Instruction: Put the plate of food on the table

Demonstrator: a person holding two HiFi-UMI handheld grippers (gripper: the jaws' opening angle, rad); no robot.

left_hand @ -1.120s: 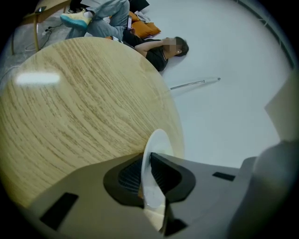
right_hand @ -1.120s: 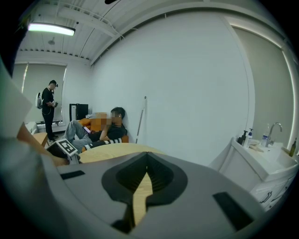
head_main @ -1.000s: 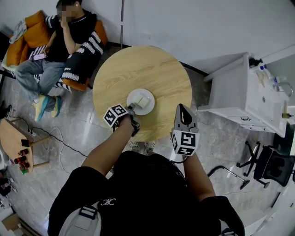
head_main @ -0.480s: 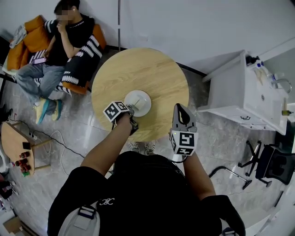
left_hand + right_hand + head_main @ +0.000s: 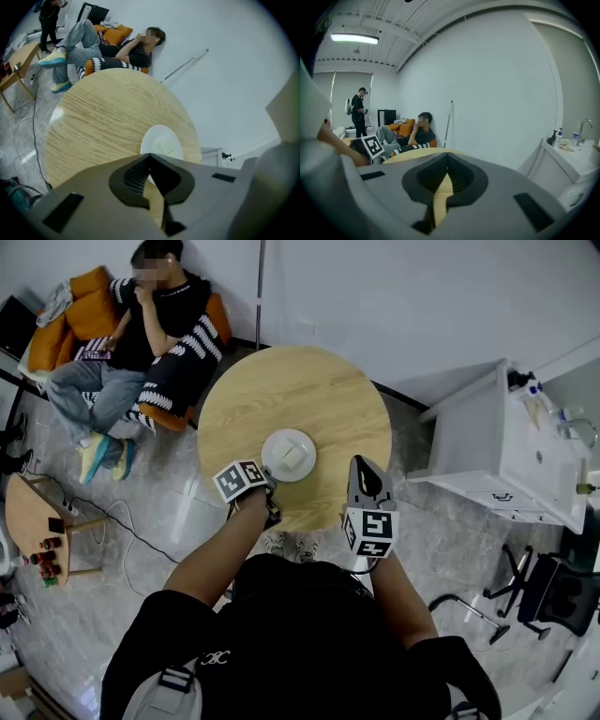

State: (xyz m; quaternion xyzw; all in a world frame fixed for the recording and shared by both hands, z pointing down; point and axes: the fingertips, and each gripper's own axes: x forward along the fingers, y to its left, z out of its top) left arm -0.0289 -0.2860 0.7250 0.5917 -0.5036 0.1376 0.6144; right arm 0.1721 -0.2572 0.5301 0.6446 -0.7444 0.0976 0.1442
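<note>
Here, left tool [image 5: 268, 483] pinches round white plate [image 5: 291, 454] on round wooden table [image 5: 281, 390]; right tool [image 5: 361, 465] closed, empty.

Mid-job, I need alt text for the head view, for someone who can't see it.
A white round plate holding a pale piece of food sits on a round light-wood table, with the left tongs at its near rim. The right tongs hover empty by the table's near edge; a person sits on an orange sofa beyond.
</note>
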